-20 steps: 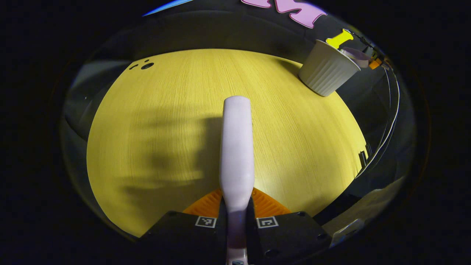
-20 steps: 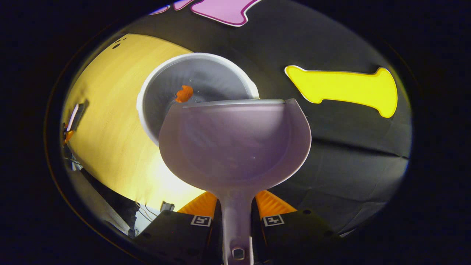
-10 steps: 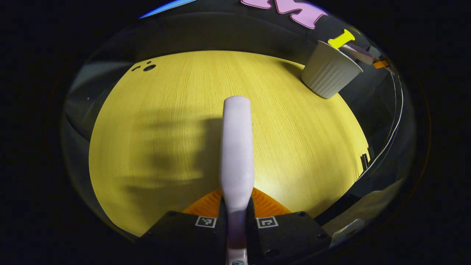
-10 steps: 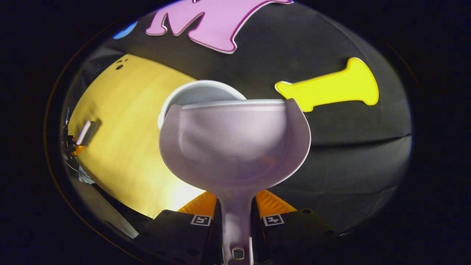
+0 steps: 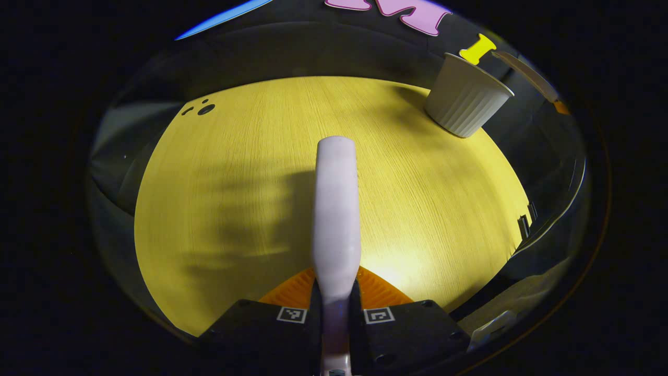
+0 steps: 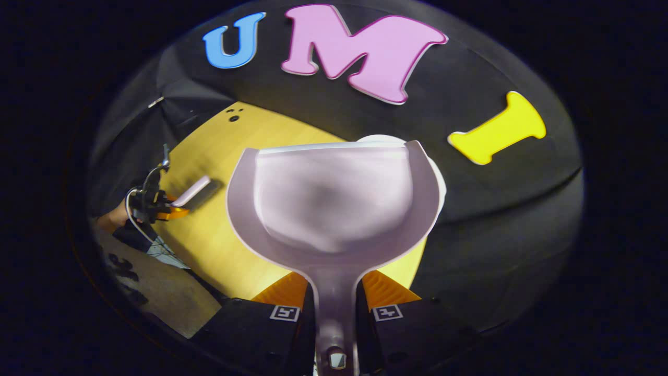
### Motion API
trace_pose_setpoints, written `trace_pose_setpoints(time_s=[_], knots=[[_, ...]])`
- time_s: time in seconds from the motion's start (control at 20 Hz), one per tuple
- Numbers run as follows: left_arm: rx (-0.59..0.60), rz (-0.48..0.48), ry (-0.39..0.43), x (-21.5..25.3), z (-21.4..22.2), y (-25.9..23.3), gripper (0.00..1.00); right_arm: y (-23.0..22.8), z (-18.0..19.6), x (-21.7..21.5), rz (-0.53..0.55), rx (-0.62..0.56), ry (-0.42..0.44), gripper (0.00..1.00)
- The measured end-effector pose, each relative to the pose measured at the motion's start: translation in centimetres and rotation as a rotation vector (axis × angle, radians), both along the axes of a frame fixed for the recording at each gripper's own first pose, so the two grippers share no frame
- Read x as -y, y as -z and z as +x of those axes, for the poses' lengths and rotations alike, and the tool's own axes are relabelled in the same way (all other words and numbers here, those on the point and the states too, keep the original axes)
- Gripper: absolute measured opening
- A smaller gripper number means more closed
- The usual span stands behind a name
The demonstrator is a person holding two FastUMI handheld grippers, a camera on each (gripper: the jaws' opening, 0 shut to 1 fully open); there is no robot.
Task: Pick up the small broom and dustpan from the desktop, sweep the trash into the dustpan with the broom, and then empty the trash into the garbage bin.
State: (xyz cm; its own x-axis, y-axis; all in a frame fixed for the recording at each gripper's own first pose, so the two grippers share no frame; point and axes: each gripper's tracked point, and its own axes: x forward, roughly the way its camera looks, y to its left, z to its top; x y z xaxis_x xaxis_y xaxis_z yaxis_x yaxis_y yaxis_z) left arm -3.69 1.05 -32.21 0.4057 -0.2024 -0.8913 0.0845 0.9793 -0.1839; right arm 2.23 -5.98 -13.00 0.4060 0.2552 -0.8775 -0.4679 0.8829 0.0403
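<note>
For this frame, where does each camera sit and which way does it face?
Left gripper view: rides the left tongs, looking along the broom over the desktop toward the bin.
Right gripper view: rides the right tongs, facing the dustpan and the booth wall; the left tongs show far left.
Shared: desktop, broom, bin.

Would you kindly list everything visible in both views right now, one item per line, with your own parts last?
Pale lilac plastic broom: one, held over the desktop in the left tongs.
Pale lilac plastic dustpan: one, empty, held by its handle in the right tongs.
White ribbed garbage bin: one, upright at the desktop's far right corner.
Yellow wood-grain desktop: one, bare of trash where visible.
Left tongs: shut on the broom.
Right tongs: shut on the dustpan's handle.
</note>
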Motion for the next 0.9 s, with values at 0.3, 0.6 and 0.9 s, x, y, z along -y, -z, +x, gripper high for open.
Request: trace_pose_setpoints(time_s=[0.3, 0.6, 0.9], knots=[[0.002, 0.063, -0.004, 0.1, 1.1, 0.8, 0.24, 10.6, -7.7, -6.9, 0.086, -0.134, -0.007, 0.36], [0.001, 0.108, 0.01, 0.2, 2.6, 2.4, 0.25, 19.9, -10.9, -10.2, 0.069, -0.171, 0.049, 0.36], [-0.008, 0.159, 0.037, 0.6, 3.3, 3.6, 0.25, 24.9, -11.5, -12.2, 0.079, -0.177, 0.06, 0.36]])
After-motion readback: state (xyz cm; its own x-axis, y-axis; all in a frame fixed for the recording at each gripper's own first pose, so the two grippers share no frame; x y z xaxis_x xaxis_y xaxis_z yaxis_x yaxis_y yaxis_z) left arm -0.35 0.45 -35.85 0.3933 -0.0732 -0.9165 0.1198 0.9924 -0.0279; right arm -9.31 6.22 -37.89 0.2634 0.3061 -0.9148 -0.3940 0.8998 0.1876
